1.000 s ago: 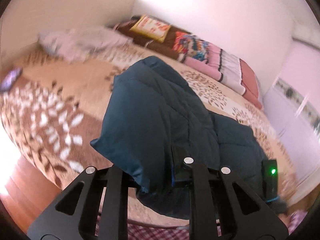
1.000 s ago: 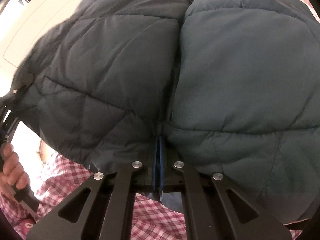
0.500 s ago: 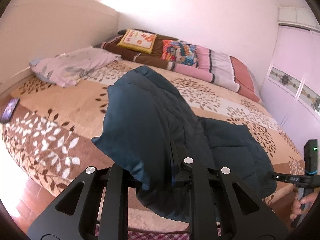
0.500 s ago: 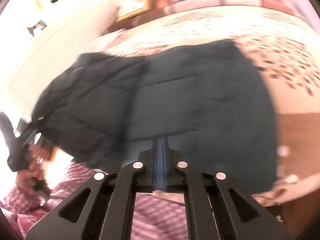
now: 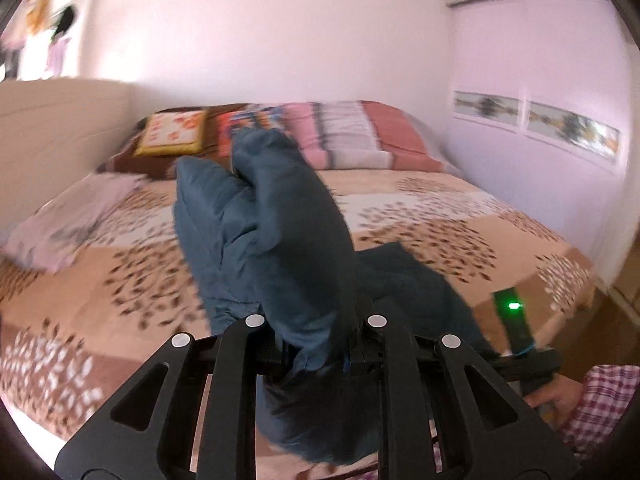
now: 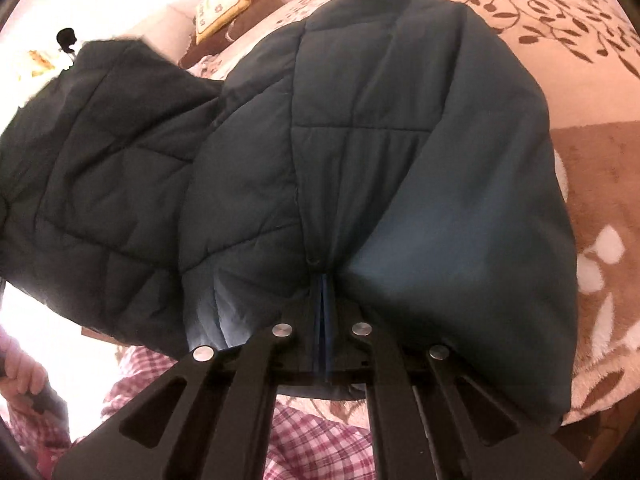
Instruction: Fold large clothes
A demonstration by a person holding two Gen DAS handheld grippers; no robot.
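left gripper (image 5: pixel 320 344): fingers pinched a bunched edge of the quilted jacket (image 5: pixel 276 232) at frame centre, raised to lift it off the bed (image 5: pixel 460 216) | right gripper (image 6: pixel 323 320): fingers pressed together on another jacket edge, lower centre, judged to spread the fabric for folding

The right gripper (image 6: pixel 325 320) pinches a fold of the dark teal quilted jacket (image 6: pixel 360 140), which drapes over the leaf-patterned bedspread (image 6: pixel 592 60). Checked pink fabric (image 6: pixel 312 444) shows below, and a hand (image 6: pixel 24 372) at far left.
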